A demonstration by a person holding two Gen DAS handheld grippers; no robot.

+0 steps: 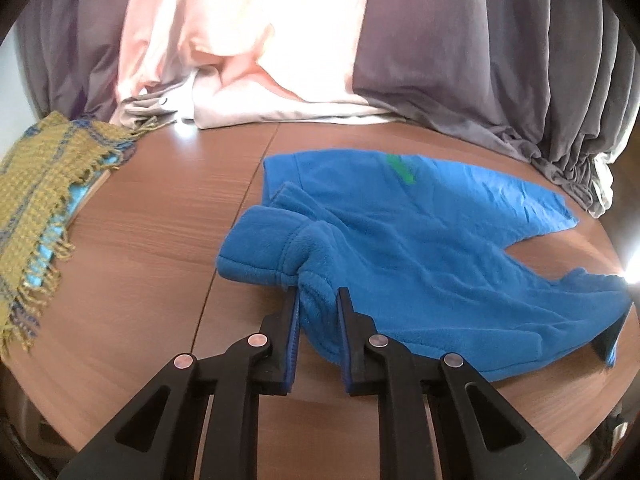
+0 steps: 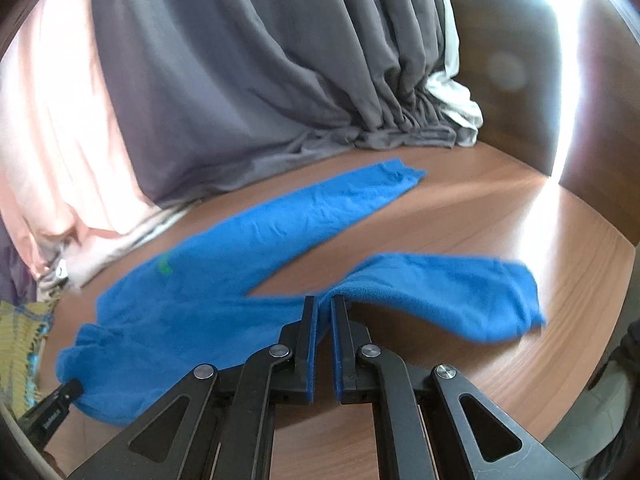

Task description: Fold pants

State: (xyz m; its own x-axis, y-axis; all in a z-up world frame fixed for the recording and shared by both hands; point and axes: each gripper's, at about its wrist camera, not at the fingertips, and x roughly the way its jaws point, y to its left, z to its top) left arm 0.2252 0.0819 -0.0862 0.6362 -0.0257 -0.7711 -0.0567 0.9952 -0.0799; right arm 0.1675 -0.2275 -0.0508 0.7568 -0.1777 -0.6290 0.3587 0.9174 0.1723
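Blue fleece pants (image 1: pixel 420 240) lie spread on a round wooden table (image 1: pixel 152 264), waistband to the left, both legs running right. My left gripper (image 1: pixel 318 296) is shut on a bunched fold of the near waistband corner, which is raised off the table. In the right wrist view the pants (image 2: pixel 192 308) stretch from lower left to the far leg's hem at upper right. My right gripper (image 2: pixel 324 300) is shut on the edge of the near leg, whose hem end (image 2: pixel 480 296) hangs lifted and blurred. The left gripper's fingertip (image 2: pixel 60 400) shows at lower left.
A yellow-green fringed scarf (image 1: pixel 44 192) over a light blue cloth lies on the table's left side. Grey curtains (image 1: pixel 480 60) and pink fabric (image 1: pixel 248 32) drape onto the table's far edge. The table's right rim (image 2: pixel 592 280) curves close by, with glare beyond.
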